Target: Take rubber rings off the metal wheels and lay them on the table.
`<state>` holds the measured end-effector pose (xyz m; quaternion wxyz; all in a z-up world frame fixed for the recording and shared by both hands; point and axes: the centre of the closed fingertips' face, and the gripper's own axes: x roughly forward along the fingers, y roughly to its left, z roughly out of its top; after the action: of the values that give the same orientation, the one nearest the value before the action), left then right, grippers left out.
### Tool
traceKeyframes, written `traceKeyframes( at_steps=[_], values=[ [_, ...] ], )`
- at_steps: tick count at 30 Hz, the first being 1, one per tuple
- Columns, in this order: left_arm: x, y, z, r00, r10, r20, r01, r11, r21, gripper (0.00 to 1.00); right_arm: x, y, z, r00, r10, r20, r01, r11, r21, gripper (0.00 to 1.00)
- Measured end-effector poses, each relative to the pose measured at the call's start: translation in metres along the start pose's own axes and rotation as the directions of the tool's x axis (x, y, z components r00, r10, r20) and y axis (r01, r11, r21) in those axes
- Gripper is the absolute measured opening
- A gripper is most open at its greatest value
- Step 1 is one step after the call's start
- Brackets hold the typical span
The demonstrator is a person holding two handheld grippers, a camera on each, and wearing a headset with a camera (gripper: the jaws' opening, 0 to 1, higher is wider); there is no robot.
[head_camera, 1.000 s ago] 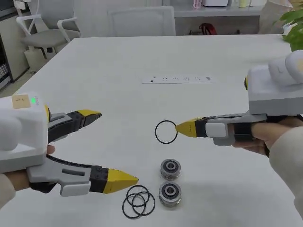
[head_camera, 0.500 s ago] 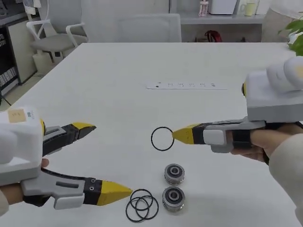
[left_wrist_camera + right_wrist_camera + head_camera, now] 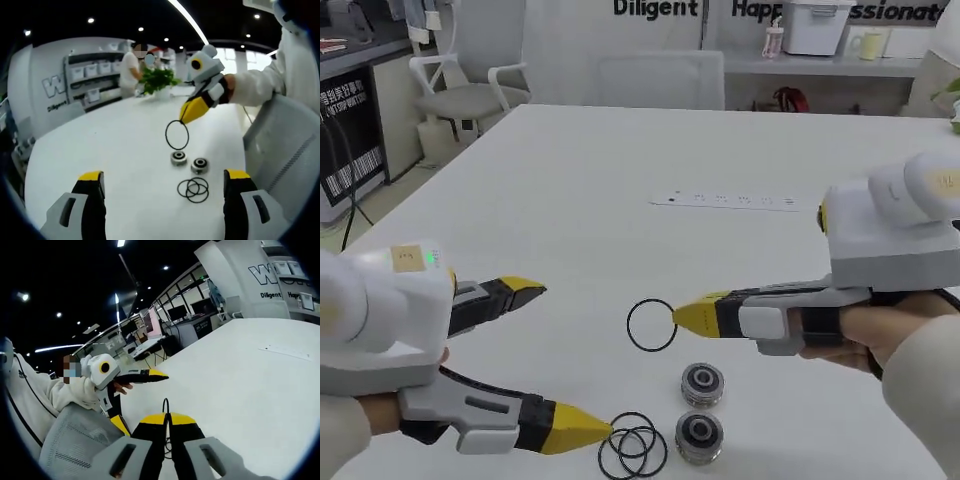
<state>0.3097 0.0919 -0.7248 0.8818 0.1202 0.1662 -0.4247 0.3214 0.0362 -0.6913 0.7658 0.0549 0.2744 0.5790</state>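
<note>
You are working over a white worktop (image 3: 620, 200), an office chair (image 3: 470, 85) standing beyond it and white bins (image 3: 78, 73) lining the shelves (image 3: 97, 102). Your right gripper (image 3: 678, 315) is clenching one rubber ring (image 3: 651, 325) aloft. Your left gripper (image 3: 576, 360) is gaping near three rings (image 3: 633, 445) lying just beside two metal wheels (image 3: 703, 381).

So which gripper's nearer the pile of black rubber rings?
Left. The left gripper has one jaw tip beside the pile; the right gripper holds a separate ring beyond it.
</note>
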Motion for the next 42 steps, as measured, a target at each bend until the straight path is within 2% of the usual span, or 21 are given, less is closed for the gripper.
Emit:
traceKeyframes(
  at_steps=[10,19,25,30,42],
  values=[
    [0.0,-0.003,-0.004,0.9998,-0.009,-0.016,0.009,1.0,0.012,1.0,0.009,0.015,-0.007,0.999,0.027,-0.035,-0.028,0.999,-0.02,0.0],
    [-0.002,-0.005,-0.009,0.9995,-0.016,-0.029,0.017,1.0,0.017,1.0,0.015,0.019,-0.016,0.9972,0.03,-0.069,-0.032,0.999,-0.029,0.0],
    [-0.002,-0.012,-0.014,0.9983,-0.029,-0.051,0.03,0.999,0.024,1.0,0.022,0.017,-0.029,0.9938,0.035,-0.106,-0.037,0.999,-0.02,0.0],
    [-0.003,-0.016,-0.015,0.9979,-0.035,-0.054,0.036,0.999,0.022,1.0,0.025,0.016,-0.037,0.9905,0.037,-0.132,-0.04,0.999,-0.02,0.0],
    [-0.004,-0.016,-0.019,0.998,-0.03,-0.055,0.03,1.0,-0.007,1.0,0.026,0.01,-0.052,0.9853,0.028,-0.168,-0.027,1.0,0.006,0.0]
  ],
)
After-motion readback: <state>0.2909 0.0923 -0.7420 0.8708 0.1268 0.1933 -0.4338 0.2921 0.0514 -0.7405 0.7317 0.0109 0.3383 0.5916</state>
